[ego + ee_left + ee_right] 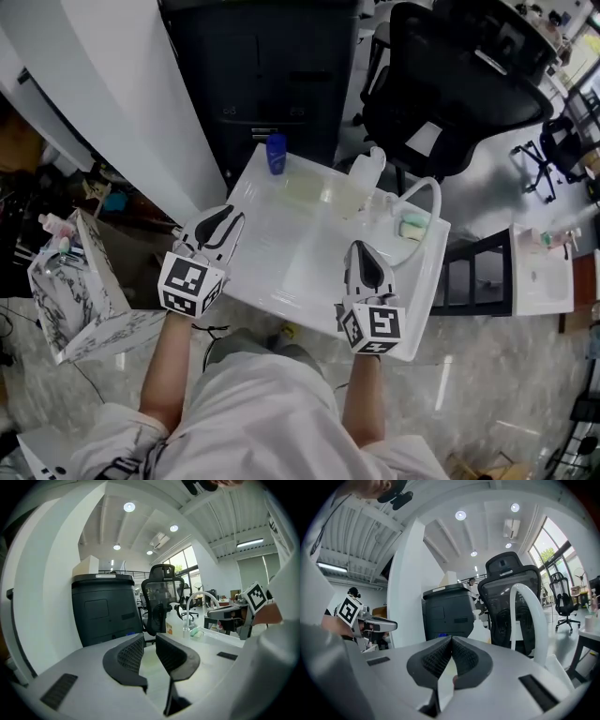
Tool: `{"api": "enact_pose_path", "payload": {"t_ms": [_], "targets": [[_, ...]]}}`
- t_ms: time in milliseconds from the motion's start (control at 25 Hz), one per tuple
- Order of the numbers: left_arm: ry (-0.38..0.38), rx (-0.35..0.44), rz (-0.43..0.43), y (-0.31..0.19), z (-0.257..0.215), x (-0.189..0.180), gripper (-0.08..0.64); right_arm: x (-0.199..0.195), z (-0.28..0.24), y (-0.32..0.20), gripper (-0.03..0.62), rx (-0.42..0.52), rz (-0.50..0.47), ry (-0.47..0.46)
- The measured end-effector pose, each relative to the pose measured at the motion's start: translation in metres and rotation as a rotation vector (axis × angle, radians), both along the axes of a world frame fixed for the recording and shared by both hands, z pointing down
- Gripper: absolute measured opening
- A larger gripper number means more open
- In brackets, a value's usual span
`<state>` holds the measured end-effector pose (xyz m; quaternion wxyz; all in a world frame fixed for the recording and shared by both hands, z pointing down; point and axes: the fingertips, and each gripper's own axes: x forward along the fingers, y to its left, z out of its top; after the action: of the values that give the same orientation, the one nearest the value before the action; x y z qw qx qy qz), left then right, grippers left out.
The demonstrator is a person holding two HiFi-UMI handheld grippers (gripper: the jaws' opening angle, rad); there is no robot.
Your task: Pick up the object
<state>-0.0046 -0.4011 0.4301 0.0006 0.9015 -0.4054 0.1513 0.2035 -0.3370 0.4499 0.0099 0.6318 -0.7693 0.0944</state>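
A white sink unit (281, 272) lies below me. At its far rim stand a blue bottle (276, 153) and a clear pump dispenser (367, 171). A green sponge (412, 226) lies beside the white faucet (427, 192). My left gripper (223, 228) hovers over the sink's left edge, its jaws a narrow gap apart and empty (149, 641). Over the front right part my right gripper (366, 261) has its pads pressed together with nothing visible between them (451, 644). The faucet (529, 616) rises just right of it. Neither gripper touches any object.
A black cabinet (262, 56) stands behind the sink, and a black office chair (450, 94) at the back right. A marble-patterned box (80, 291) with small bottles sits on the floor at left. A small white table (544, 267) stands at right.
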Motion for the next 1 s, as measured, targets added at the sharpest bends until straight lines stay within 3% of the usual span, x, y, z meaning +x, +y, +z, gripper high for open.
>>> {"api": "enact_pose_path", "payload": {"t_ms": [480,1000], "targets": [[-0.012,-0.042,0.071,-0.042,0.015,0.019,0.074,0.002,0.008,-0.037,0.006,-0.034,0.034,-0.010],[-0.052,-0.132,0.241,-0.097,0.065,0.055,0.074,0.017,0.026,-0.070,0.008,-0.061,0.160,-0.048]]}}
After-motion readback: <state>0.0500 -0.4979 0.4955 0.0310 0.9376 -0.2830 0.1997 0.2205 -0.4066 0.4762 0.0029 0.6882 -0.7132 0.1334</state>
